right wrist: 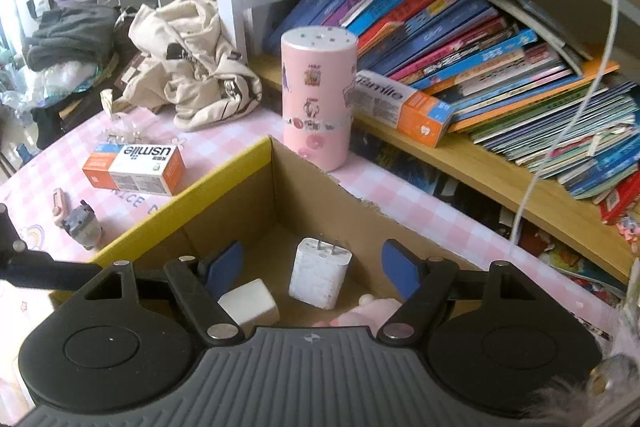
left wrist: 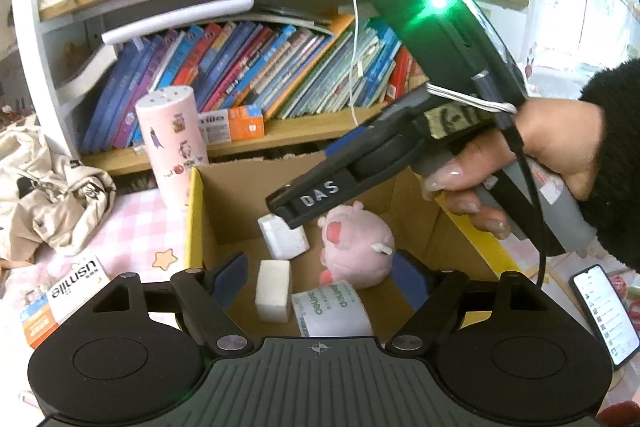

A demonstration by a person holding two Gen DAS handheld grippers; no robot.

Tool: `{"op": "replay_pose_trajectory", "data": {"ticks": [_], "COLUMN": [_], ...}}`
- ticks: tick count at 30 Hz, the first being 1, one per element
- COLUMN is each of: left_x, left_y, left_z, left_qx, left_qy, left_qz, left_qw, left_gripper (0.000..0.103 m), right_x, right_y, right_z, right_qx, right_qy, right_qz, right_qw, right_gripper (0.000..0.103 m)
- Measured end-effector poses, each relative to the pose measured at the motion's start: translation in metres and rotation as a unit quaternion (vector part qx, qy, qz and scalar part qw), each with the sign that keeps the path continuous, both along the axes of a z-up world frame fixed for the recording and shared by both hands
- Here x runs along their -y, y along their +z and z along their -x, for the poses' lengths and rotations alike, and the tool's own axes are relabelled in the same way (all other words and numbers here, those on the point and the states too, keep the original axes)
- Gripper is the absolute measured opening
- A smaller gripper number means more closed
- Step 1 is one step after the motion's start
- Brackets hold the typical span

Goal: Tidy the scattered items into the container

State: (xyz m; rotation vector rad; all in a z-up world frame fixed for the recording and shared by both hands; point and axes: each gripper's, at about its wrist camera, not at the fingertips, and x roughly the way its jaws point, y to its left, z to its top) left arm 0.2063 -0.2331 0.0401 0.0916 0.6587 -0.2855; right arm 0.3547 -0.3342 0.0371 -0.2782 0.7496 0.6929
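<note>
An open cardboard box with a yellow rim [left wrist: 193, 215] [right wrist: 224, 167] stands on the pink checked table. Inside lie a white charger plug [left wrist: 284, 237] [right wrist: 320, 273], a white block [left wrist: 274, 291] [right wrist: 250, 301], a pink plush toy [left wrist: 356, 247] [right wrist: 360, 313] and a white tape roll [left wrist: 332, 313]. My left gripper [left wrist: 320, 281] is open and empty over the box. My right gripper [right wrist: 312, 267] is open and empty, just above the charger; in the left wrist view it reaches down into the box [left wrist: 280, 211]. An usmile box [right wrist: 134, 169] [left wrist: 66, 297] lies on the table left of the box.
A pink cylinder with stickers [right wrist: 318, 99] [left wrist: 174, 143] stands behind the box. A small grey figurine [right wrist: 82, 227] and a pink item [right wrist: 58, 207] lie at left. A beige garment [right wrist: 192, 67] is heaped beyond. A phone [left wrist: 604, 315] lies at right. Bookshelves [right wrist: 480, 155] rise behind.
</note>
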Motion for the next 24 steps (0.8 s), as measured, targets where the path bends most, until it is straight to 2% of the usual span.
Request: {"op": "replay_pose_trajectory", "data": {"ticks": [7, 13, 24], "left_x": [-0.015, -0.033, -0.063], "left_y": [0.019, 0.030, 0.022], "left_z": [0.024, 0.042, 0.072], "left_qx": [0.031, 0.052, 0.054], "left_qy": [0.018, 0.033, 0.021], "left_qz": [0.025, 0.050, 0.056], "left_qw": [0.9990, 0.9969, 0.9967], "left_gripper": [0.084, 0.086, 0.086], "right_x": [0.021, 0.037, 0.060], "right_y": [0.024, 0.038, 0.047], "right_z": [0.029, 0.055, 0.118], "right_qx": [0.018, 0.030, 0.050], "right_qy": [-0.022, -0.053, -0.148], "right_qz": [-0.026, -0.040, -0.053], "right_qw": [0.999, 0.997, 0.986], "right_gripper": [0.082, 0.083, 0.083]}}
